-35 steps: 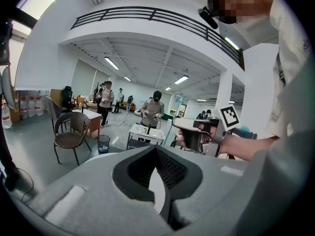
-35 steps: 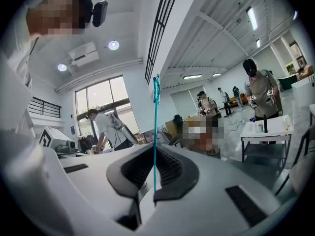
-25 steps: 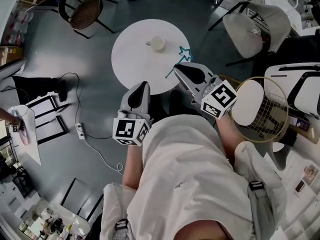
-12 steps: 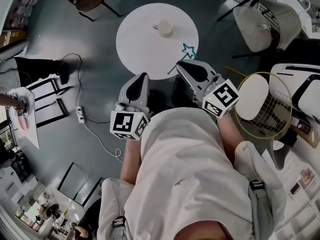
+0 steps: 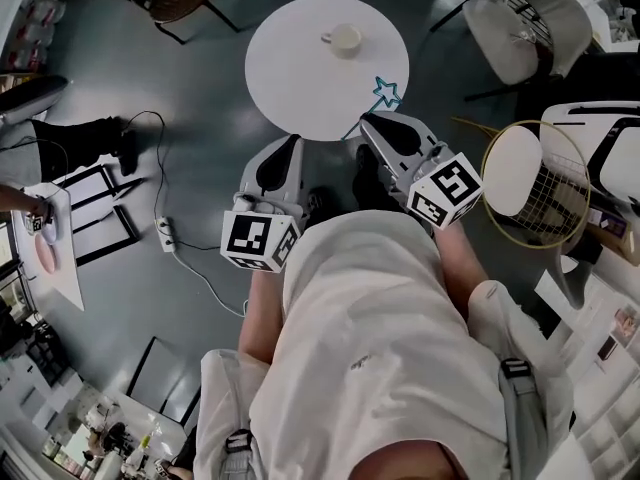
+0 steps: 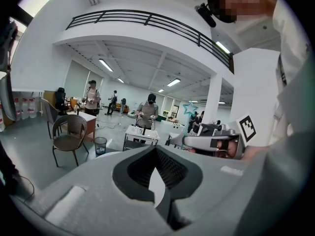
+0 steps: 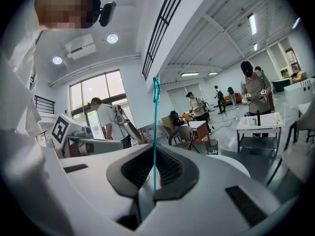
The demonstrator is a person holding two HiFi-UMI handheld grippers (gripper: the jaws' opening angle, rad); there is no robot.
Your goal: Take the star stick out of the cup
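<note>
Lifting clear of the table (image 5: 290,78), upper middle of the head view, seems the step in hand. It wants a firm pinch, a steady carry and no snag on the rim. The right gripper (image 5: 372,120) sits at the table's lower right edge, the left gripper (image 5: 288,148) at its lower edge. The cup (image 5: 343,38) stands near the table's top. The stick (image 5: 387,92), out of it and well apart, is clamped in the right jaws, drawn narrow on its thin shaft. The left jaws are closed on nothing.
</note>
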